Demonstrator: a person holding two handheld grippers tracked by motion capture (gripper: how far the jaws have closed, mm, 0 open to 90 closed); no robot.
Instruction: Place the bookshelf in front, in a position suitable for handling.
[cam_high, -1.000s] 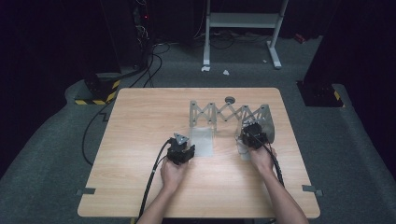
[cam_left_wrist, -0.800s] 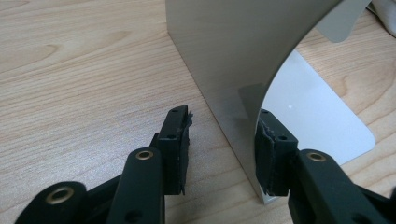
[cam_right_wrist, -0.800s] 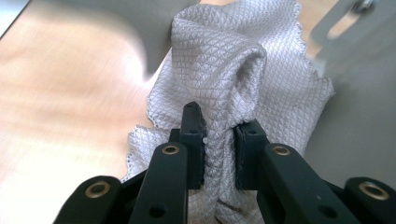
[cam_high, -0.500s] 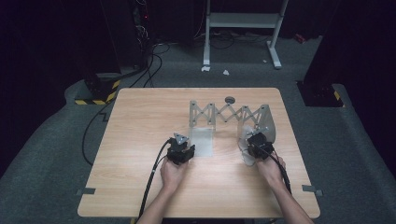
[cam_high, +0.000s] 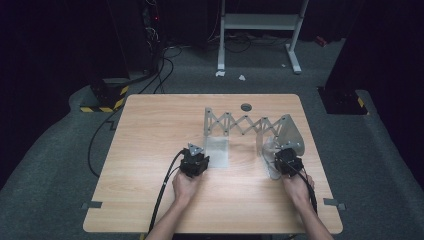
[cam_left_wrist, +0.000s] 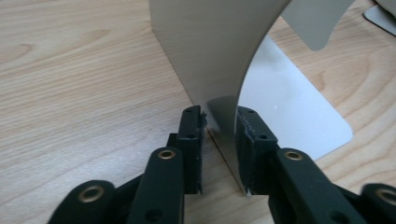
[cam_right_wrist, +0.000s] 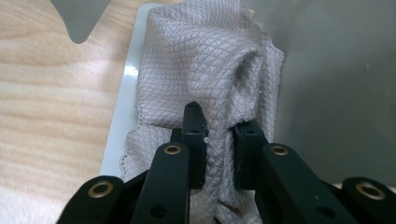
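A grey metal scissor rack (cam_high: 245, 124) stands on the wooden table (cam_high: 150, 150), with an upright end plate and a flat base plate at each end. My left gripper (cam_high: 199, 157) (cam_left_wrist: 219, 133) is at the left end, its jaws closed on the bottom edge of the upright plate (cam_left_wrist: 210, 46), beside the flat base plate (cam_left_wrist: 289, 107). My right gripper (cam_high: 283, 156) (cam_right_wrist: 219, 133) is at the right end, shut on a fold of grey quilted cloth (cam_right_wrist: 201, 56) (cam_high: 270, 148). The cloth lies bunched on the white base plate (cam_right_wrist: 119, 116), against the right upright plate (cam_right_wrist: 336, 93).
A small dark disc (cam_high: 246, 107) lies near the table's far edge behind the rack. Beyond the table are floor cables (cam_high: 160, 65), a yellow-striped box (cam_high: 105, 97) and a white stand (cam_high: 260, 25). Bare wood spreads left of the rack and in front of both hands.
My right gripper has drawn back toward the person and slightly right with the cloth in it. The left gripper has stayed put at the left plate.
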